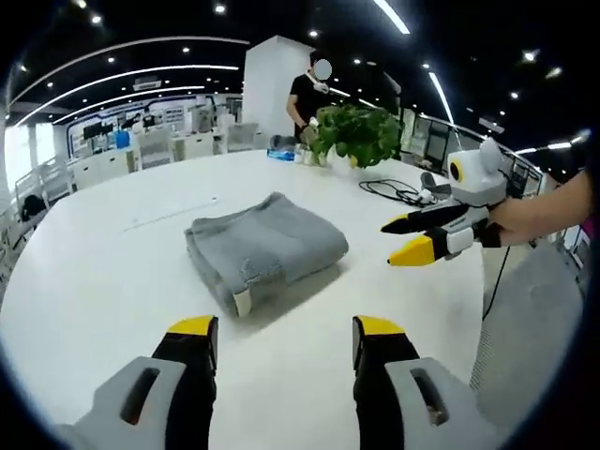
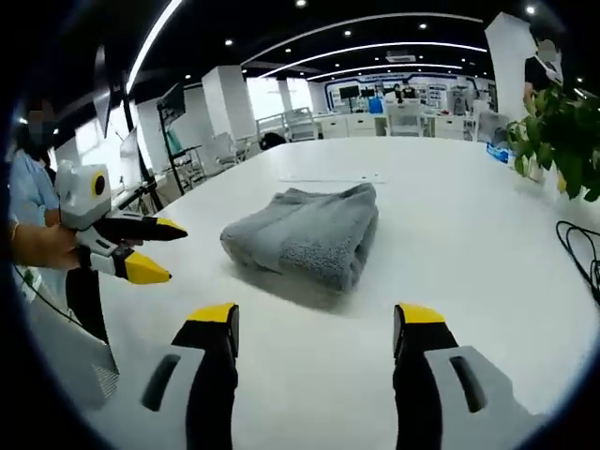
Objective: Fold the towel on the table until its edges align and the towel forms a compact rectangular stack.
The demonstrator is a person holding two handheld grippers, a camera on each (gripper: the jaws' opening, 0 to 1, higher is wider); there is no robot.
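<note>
Two grippers: both held clear of the towel, neither touching it
Towel (image 1: 266,247): grey, folded into a compact thick rectangle, lying flat on the white table (image 1: 103,291); small white tag at one corner of the fold; also seen in the right gripper view (image 2: 305,235)
Left gripper (image 1: 286,342): jaws spread wide, nothing between them, yellow tips near the towel's tagged corner but apart from it; seen from the side in the right gripper view (image 2: 161,251), held in a hand (image 2: 42,246), jaws parted
Right gripper (image 2: 317,328): jaws spread wide, empty, short of the towel's folded edge; in the left gripper view (image 1: 405,238) jaws parted, beside the towel
Plant (image 1: 356,132): green, beyond the towel
Black cable (image 1: 394,190): beyond the towel, near the plant
Person (image 1: 307,94): standing behind the plant
</note>
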